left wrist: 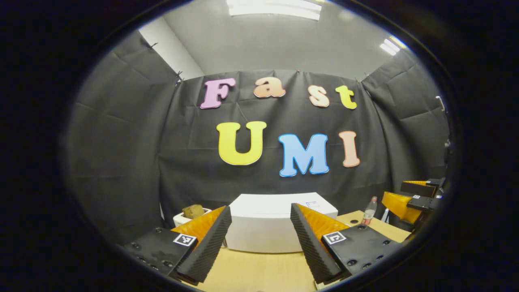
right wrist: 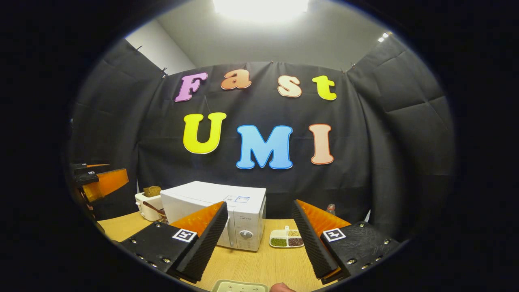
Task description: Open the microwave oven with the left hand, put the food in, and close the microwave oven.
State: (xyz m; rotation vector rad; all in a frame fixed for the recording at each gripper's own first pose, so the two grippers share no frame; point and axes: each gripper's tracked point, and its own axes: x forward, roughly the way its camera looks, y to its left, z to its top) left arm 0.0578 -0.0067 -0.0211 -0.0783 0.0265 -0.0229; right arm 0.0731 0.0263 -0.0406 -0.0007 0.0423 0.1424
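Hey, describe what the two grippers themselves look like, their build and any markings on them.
The left gripper and the right gripper look alike: two long wedge-shaped fingers with ribbed inner faces, each on a black block studded with screws. Every block carries a small square black-and-white tag. No cables are visible.

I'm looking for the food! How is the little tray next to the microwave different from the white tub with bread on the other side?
The tray lies low and flat, while the tub is taller and deeper. The tray is split into compartments holding green, dark and pale bits; the tub holds one brown chunk of bread. The tray sits by the microwave's knob side, the tub by its opposite side. Both are white and rest on the wooden table.
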